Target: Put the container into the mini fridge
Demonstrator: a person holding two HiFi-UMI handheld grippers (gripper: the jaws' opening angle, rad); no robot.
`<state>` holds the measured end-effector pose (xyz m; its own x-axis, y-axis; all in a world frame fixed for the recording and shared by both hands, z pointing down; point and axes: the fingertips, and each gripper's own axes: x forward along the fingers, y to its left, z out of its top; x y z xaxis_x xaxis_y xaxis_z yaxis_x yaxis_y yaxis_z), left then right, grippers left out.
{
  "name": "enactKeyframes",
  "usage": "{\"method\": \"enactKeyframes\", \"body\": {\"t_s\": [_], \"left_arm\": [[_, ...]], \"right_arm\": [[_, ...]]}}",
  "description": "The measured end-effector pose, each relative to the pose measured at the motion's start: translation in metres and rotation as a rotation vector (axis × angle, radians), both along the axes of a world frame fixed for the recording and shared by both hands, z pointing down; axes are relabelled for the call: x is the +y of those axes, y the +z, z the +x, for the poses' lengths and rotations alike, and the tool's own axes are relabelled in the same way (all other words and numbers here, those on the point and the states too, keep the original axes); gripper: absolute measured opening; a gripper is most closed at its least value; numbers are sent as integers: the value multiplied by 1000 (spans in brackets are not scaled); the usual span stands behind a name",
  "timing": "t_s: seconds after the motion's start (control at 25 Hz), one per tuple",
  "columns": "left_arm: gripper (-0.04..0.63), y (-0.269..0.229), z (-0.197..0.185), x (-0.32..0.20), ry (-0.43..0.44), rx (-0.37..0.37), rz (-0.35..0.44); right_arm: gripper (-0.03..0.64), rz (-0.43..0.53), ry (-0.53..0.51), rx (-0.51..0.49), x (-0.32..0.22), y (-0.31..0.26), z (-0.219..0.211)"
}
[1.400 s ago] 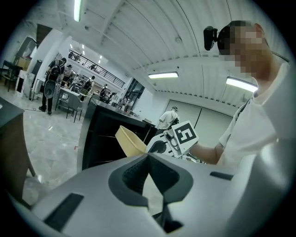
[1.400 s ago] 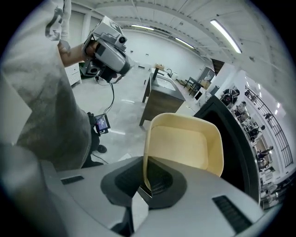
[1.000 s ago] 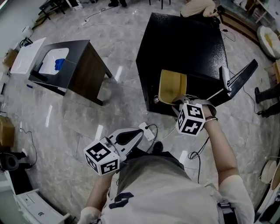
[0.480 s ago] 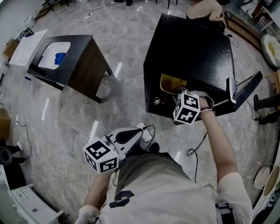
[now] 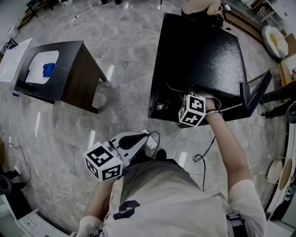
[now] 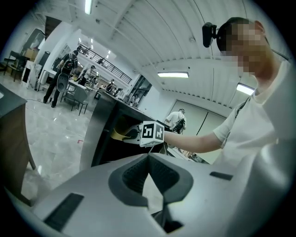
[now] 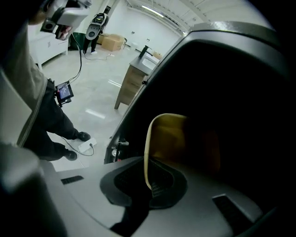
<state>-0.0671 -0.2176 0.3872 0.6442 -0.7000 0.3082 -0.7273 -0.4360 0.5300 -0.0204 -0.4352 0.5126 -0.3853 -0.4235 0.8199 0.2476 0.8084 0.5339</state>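
The black mini fridge (image 5: 199, 51) stands on the floor with its door (image 5: 256, 92) swung open to the right. My right gripper reaches into its dark opening; in the head view only its marker cube (image 5: 192, 111) and the forearm show. In the right gripper view, the right gripper (image 7: 148, 159) is shut on the rim of the yellow container (image 7: 175, 139), which sits inside the fridge cavity. From the left gripper view the container (image 6: 121, 133) shows at the fridge mouth. My left gripper (image 5: 147, 134) hangs close to my body, shut, with nothing in it.
A dark side table (image 5: 78, 69) stands at the left with a white tray (image 5: 34, 69) and a blue item (image 5: 47, 69) on it. A power strip and cables (image 5: 152, 139) lie on the floor in front of the fridge. A person (image 5: 199, 7) crouches behind the fridge.
The right gripper has carried the yellow container forward from in front of the fridge into its opening, so the container is now hidden in the head view. The left gripper has stayed put.
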Motion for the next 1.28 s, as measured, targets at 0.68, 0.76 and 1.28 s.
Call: {"method": "enactKeyframes", "body": {"t_s": [0.68, 0.76, 1.28], "left_arm": [[58, -1, -8, 12, 104, -23, 0], [58, 0, -7, 14, 105, -27, -3], [58, -6, 0, 16, 60, -48, 4]], "right_arm": [[35, 172, 28, -137, -28, 0, -23], [37, 208, 8, -158, -31, -4, -23], [101, 316, 13, -216, -58, -17, -13]]}}
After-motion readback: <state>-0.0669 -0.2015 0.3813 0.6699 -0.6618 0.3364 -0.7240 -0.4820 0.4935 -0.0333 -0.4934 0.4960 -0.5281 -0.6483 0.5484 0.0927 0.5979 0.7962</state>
